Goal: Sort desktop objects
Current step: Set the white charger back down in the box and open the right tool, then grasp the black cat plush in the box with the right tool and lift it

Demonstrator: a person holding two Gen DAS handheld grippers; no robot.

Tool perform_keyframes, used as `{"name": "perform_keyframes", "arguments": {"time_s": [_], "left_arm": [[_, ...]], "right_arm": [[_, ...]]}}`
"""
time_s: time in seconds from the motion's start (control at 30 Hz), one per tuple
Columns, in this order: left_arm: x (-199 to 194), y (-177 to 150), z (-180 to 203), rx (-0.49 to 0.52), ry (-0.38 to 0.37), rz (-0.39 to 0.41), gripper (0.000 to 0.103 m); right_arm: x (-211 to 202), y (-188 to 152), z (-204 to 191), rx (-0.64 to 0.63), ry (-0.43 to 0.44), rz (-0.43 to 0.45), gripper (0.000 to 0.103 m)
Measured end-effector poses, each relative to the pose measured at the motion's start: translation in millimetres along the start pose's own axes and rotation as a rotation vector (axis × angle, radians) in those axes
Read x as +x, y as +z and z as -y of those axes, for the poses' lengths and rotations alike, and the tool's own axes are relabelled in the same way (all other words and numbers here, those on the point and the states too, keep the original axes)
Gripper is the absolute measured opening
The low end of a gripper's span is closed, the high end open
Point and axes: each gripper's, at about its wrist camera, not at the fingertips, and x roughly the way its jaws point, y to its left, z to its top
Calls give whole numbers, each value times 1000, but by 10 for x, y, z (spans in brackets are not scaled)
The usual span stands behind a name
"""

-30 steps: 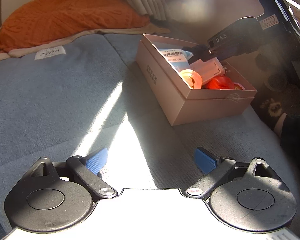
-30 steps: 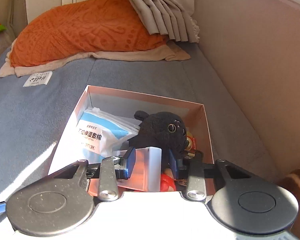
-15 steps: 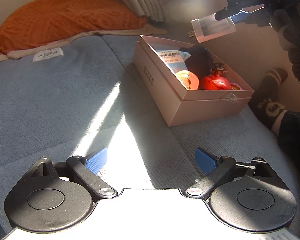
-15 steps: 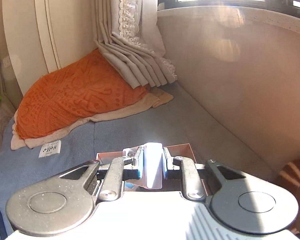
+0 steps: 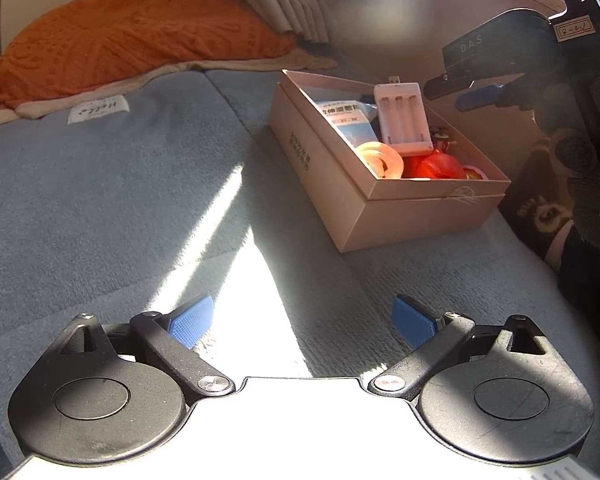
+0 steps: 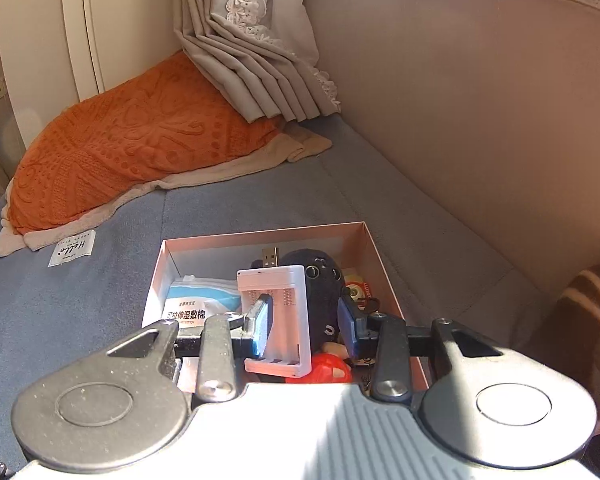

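A pink cardboard box [image 5: 384, 208] [image 6: 376, 252] sits on the blue blanket. It holds a blue wipes packet [image 5: 346, 120] [image 6: 192, 304], a black plush toy [image 6: 324, 280], a red toy [image 5: 436, 166] [image 6: 324, 368] and an orange ring [image 5: 382, 158]. A white battery charger [image 5: 402, 118] [image 6: 280, 312] with a USB plug lies on top of the box's contents. My right gripper [image 6: 304, 328] [image 5: 476, 94] is open around the charger, pads apart from it. My left gripper [image 5: 302, 322] is open and empty, low over the blanket in front of the box.
An orange pillow [image 5: 132, 40] [image 6: 132, 148] and a grey curtain [image 6: 256, 48] lie at the far end. A beige wall [image 6: 480, 120] runs along the right. A white label [image 5: 98, 108] is sewn on the blanket. A striped sock [image 6: 588, 300] shows at right.
The right gripper came down from above the box with the charger and opened. The charger now rests in the box. The left gripper has not moved.
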Motion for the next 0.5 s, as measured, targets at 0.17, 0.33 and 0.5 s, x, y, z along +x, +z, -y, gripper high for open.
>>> {"name": "perform_keyframes", "arguments": {"time_s": [0.17,0.33,0.5], "left_arm": [[25,-16,-2,1,8,-11,99],[43,-20,-9,-2,10,-14,99],[36,-5,-4,-8,-7,-14,99]], "right_arm": [[174,175,-66,-29,-19,84,29],[629,392,148,113,16,-76,29],[439,202,120,40,123,-135,34]]}}
